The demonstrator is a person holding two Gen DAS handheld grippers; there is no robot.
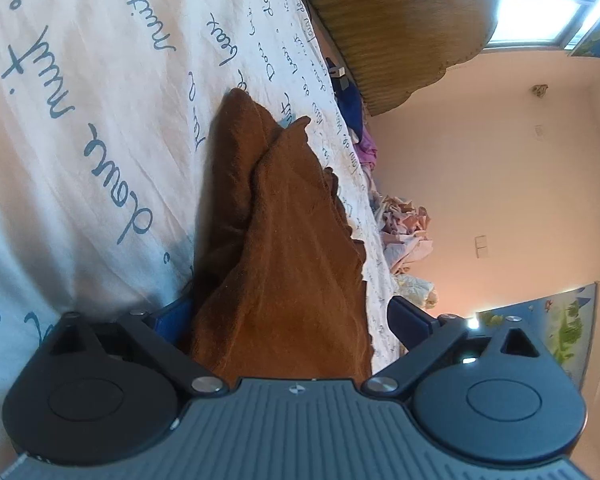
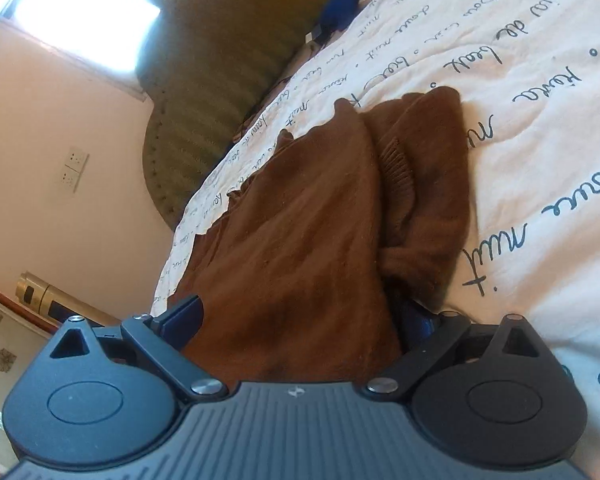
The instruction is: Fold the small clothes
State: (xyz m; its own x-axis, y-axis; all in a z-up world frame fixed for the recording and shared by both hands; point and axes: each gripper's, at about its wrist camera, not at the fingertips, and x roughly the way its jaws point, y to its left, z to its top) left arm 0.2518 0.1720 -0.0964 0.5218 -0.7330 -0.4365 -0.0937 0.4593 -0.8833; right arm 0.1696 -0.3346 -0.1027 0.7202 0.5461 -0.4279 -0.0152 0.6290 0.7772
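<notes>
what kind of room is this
Most likely a bedroom at home. A white bedsheet printed with handwriting covers a bed backed by a padded olive headboard, a brown knit garment lies on it, and loose clothes are piled along the edge.

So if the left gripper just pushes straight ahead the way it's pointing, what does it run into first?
The brown garment: it already fills the gap in the left gripper, whose fingers stand wide apart, and it stretches ahead along the bed sheet. Whether cloth touches the fingers I can't tell.
</notes>
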